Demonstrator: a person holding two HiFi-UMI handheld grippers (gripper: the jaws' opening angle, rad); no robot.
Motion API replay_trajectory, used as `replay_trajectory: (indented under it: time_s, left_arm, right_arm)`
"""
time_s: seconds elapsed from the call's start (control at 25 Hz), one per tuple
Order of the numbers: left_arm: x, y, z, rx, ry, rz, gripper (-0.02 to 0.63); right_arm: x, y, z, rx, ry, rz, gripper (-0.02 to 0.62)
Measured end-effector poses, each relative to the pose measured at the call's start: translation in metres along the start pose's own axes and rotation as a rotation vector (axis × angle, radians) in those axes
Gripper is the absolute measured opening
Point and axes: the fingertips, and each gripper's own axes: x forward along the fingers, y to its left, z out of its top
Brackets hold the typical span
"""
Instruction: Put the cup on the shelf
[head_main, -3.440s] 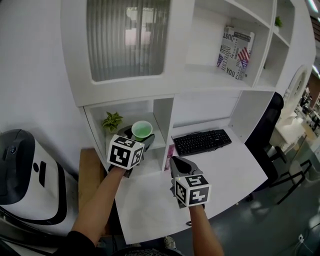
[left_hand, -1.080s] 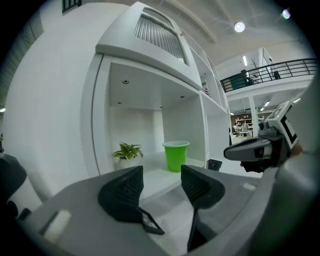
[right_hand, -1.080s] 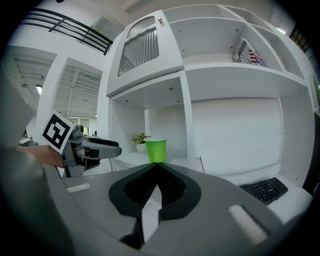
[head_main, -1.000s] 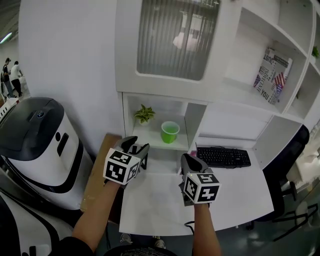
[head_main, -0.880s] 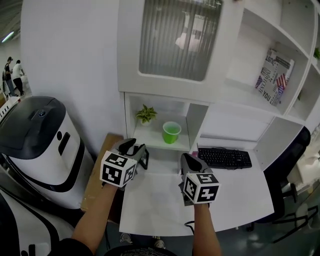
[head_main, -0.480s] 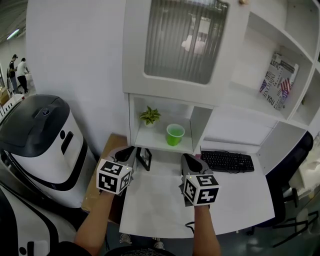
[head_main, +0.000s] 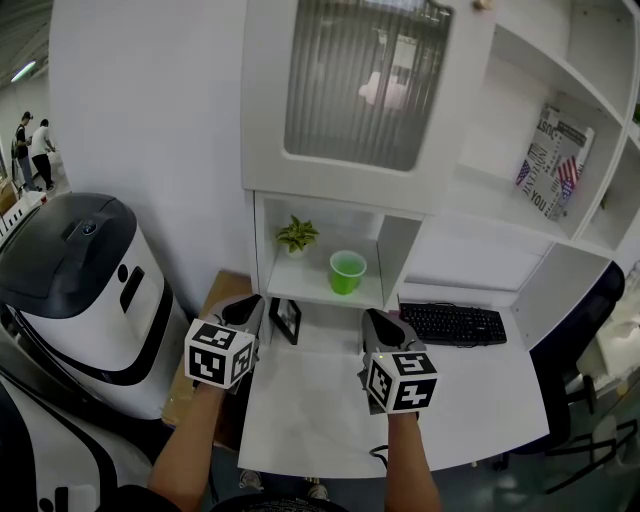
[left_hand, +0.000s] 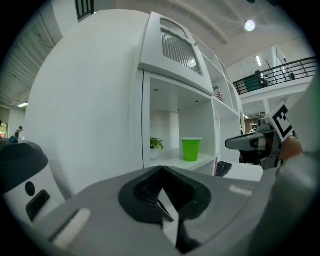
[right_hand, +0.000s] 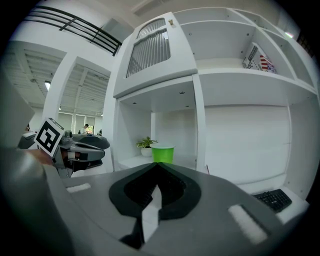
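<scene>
A green cup (head_main: 347, 272) stands upright on the low shelf (head_main: 300, 288) of the white wall unit, to the right of a small potted plant (head_main: 297, 237). It also shows in the left gripper view as the cup (left_hand: 190, 149) and in the right gripper view as the cup (right_hand: 162, 153). My left gripper (head_main: 249, 306) hangs below and left of the shelf, apart from the cup, shut and empty. My right gripper (head_main: 379, 326) is over the desk (head_main: 320, 420), below the cup, shut and empty too. Their jaw tips meet in both gripper views.
A small dark picture frame (head_main: 286, 320) stands on the desk under the shelf, close to my left gripper. A black keyboard (head_main: 452, 325) lies at the right. A big white and black machine (head_main: 80, 280) stands at the left. A book (head_main: 550, 150) leans on an upper shelf.
My left gripper held the cup at the shelf 3.4 s ago. It has since let go, drawn back down and left, and shut. The cup stays on the shelf.
</scene>
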Motion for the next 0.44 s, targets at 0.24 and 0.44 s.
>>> replay_trajectory:
  time_s: [0.24, 0.44]
  left_arm:
    - [0.0007, 0.0002, 0.0019, 0.003, 0.002, 0.002, 0.0]
    - [0.0013, -0.0001, 0.0017, 0.006, 0.003, 0.0, 0.0]
  right_arm:
    - [-0.0002, -0.0003, 0.002, 0.0, 0.001, -0.002, 0.023]
    - [-0.0002, 0.0012, 0.0023, -0.003, 0.0, -0.001, 0.023]
